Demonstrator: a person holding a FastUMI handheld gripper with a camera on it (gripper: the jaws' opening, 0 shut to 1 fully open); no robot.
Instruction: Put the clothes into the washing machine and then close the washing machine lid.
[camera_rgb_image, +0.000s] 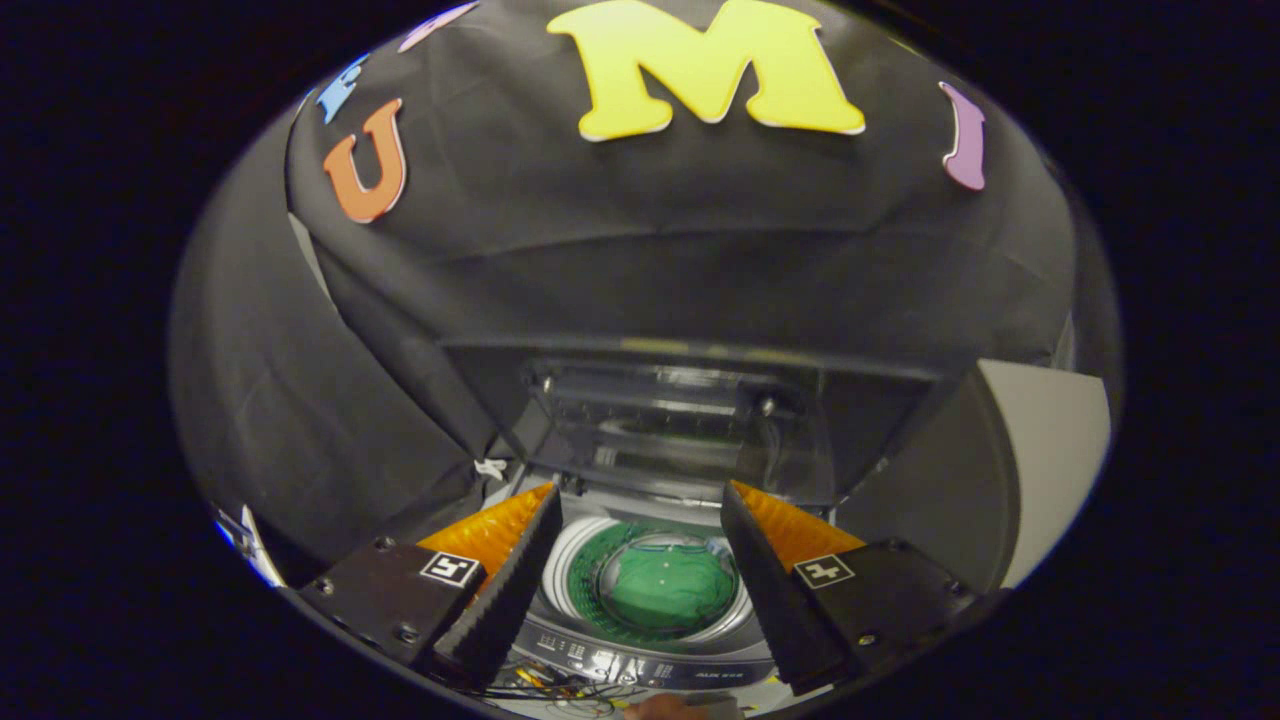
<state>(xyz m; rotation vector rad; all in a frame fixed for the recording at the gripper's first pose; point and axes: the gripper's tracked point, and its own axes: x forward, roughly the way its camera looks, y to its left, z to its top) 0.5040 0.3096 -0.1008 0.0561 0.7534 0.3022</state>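
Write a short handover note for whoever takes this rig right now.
Gripper: open, holding nothing, poised above the washing machine.
Clothes: a green garment lies inside the drum, seen between the fingers.
Lid: raised, standing upright beyond the drum.
Done: clothes appear to be in.
Left: bring the lid down and shut it. Loose wires lie by the machine's front panel; stay off them.

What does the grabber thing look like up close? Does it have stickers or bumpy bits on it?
The gripper has two wedge-shaped fingers with ribbed, bumpy inner faces. Each finger sits on a dark boxy block fixed with small screws, and each block carries a little square black-and-white marker, like a sticker. The fingers stand open, apart over the washing machine's tub.
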